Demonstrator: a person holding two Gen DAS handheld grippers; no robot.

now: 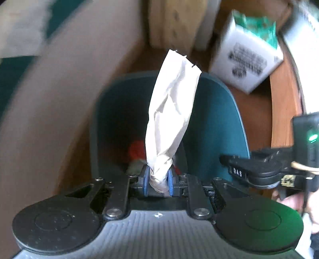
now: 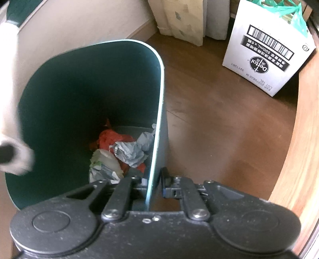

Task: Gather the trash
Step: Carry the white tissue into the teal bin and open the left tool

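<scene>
My left gripper (image 1: 158, 177) is shut on the twisted end of a long white paper scrap (image 1: 171, 111), which hangs over the open dark green bin (image 1: 217, 123). In the right wrist view that same scrap (image 2: 10, 89) is a white blur at the left edge, above the bin's mouth. My right gripper (image 2: 154, 182) is shut on the bin's right rim (image 2: 157, 111), one finger inside the wall and one outside. Several pieces of crumpled paper and red wrappers (image 2: 127, 149) lie at the bin's bottom.
The bin stands on a brown wooden floor (image 2: 219, 129) by a beige wall. A white Dettol carton (image 2: 267, 57) with a green plastic bag (image 2: 289, 12) sits to the far right. A curved wooden edge (image 2: 305, 139) runs along the right. A hand (image 1: 293, 201) shows at lower right.
</scene>
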